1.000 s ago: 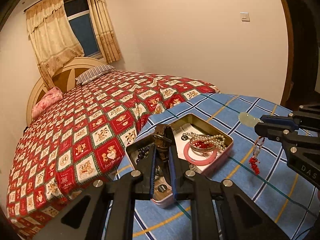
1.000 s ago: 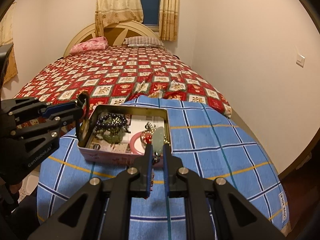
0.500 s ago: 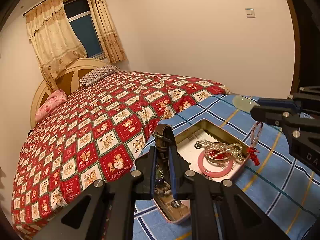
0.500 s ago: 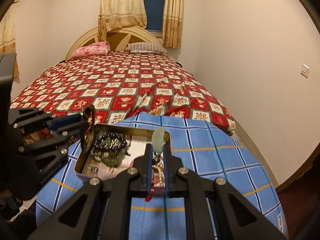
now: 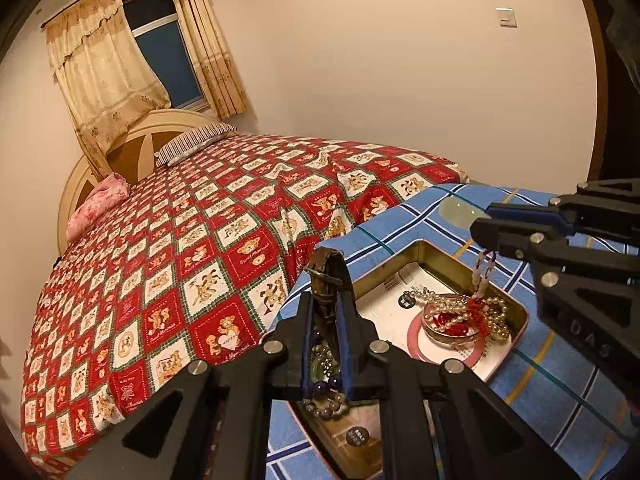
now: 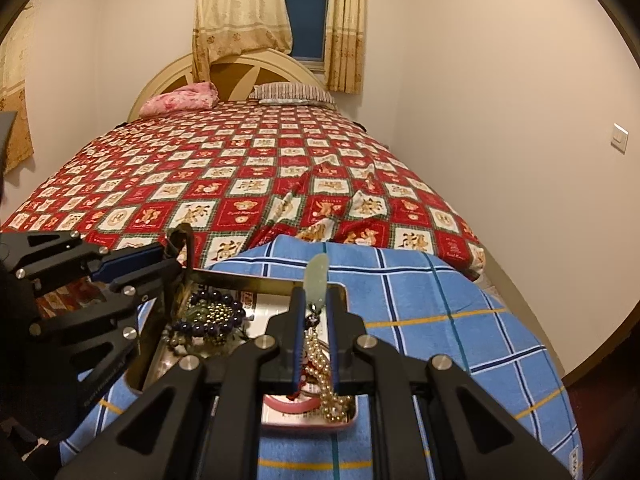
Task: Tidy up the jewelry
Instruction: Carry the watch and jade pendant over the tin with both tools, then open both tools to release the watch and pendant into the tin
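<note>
The left gripper (image 5: 325, 308) is clamped narrow on a brown strap (image 5: 328, 276) — apparently a watch band — gripped low so its buckle end stands upright above the fingertips, which keeps it clear of the tin (image 5: 516, 308) below. Directly beneath this gripper, inside the tin's left end, lies a heap of dark beads (image 6: 216, 316); these sit under any straight descent and could snag the strap. To its right, mid-tin, a pink bangle (image 5: 416, 332) lies flat with a pearl strand (image 5: 452, 304) heaped on it. Above that, the right gripper (image 6: 315, 304) is closed tight on a pale jade pendant (image 6: 316, 280), pinched near its lower end so the stone points up past the fingertips while its red tassel (image 5: 478, 312) hangs down and appears to meet the pearls — judged a tangle risk on lowering. Both pieces are held above the tin, likely for sorting, neither yet set down. The tin rests on a blue plaid cloth (image 6: 420, 300) that lies bare to the right of the right gripper; ahead of both grippers spreads a red patchwork bedspread (image 6: 248, 184).
</note>
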